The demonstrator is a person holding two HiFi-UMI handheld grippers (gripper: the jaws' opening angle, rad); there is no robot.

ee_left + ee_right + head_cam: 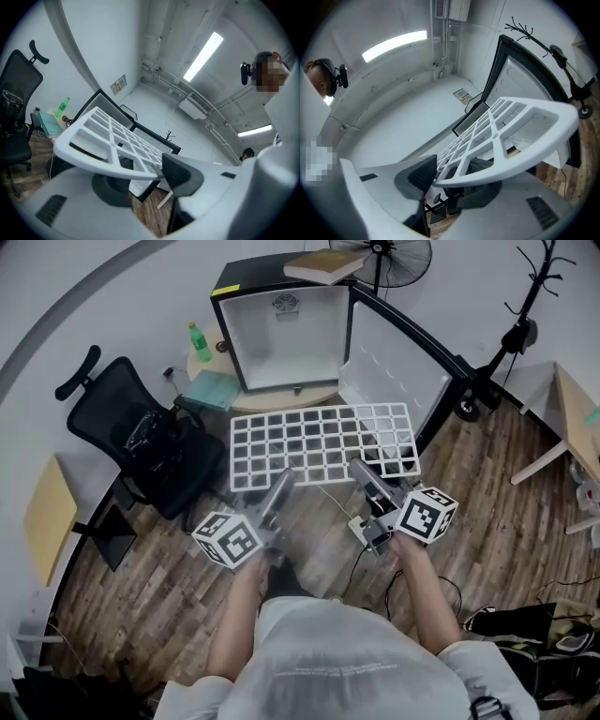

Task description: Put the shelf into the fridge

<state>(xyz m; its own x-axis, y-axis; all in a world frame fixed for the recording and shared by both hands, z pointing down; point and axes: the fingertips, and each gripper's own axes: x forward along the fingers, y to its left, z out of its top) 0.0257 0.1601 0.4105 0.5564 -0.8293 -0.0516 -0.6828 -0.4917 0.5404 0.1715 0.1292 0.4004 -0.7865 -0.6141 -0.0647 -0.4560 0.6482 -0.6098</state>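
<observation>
Left tongs (pixel 279 486), right tongs (pixel 362 471) on shelf (pixel 319 440) edge

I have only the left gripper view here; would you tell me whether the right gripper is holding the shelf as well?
Observer: Yes, the right gripper is shut on the shelf, on its near edge.
Operator: Is the fridge open?
Observer: Yes; the fridge shows its white inside, with its door swung to the right.
Operator: Is the shelf inside yet?
Observer: No, it is held roughly level in front of the opening, outside the fridge.
</observation>
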